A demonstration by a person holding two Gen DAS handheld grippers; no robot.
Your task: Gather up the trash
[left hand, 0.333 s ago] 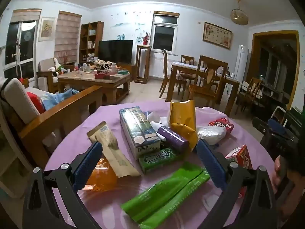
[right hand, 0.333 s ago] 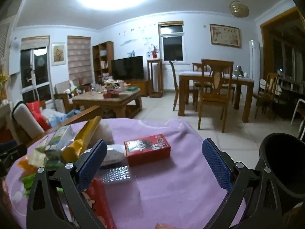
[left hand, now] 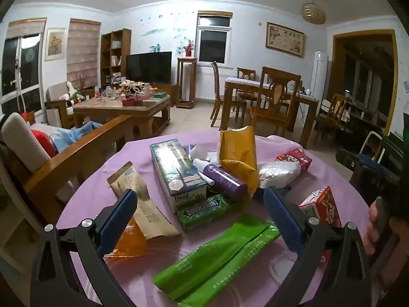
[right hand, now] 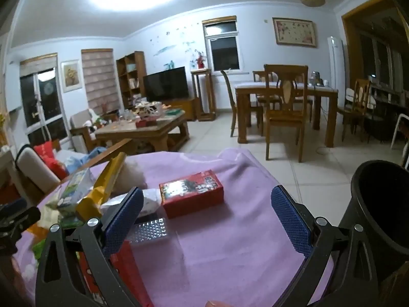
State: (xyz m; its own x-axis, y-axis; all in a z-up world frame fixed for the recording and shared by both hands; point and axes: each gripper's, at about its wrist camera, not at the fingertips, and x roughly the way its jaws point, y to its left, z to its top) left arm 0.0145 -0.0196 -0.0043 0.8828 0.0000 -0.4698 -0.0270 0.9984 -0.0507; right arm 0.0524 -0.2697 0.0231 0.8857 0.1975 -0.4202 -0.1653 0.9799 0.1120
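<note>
A round table with a purple cloth [left hand: 102,176] holds a pile of trash: green sachets [left hand: 217,258], a green gum pack [left hand: 204,211], a tall carton [left hand: 176,171], a purple tube [left hand: 222,179], a yellow pouch [left hand: 237,151], a brown wrapper [left hand: 138,194], an orange wrapper [left hand: 130,240] and red boxes [left hand: 294,158]. My left gripper [left hand: 199,220] is open and empty, hovering over the gum pack and sachets. My right gripper [right hand: 207,217] is open and empty above the cloth, just in front of a red box [right hand: 191,194]. A black bin [right hand: 378,204] stands at the table's right edge.
A second red box [right hand: 125,263] and a clear blister pack [right hand: 150,230] lie under the right gripper's left finger. A wooden sofa arm [left hand: 76,148] is left of the table. A coffee table [left hand: 122,107] and dining set [left hand: 268,97] stand further back.
Both grippers have barely moved; the views are almost the same. Nothing was taken hold of or let go.
</note>
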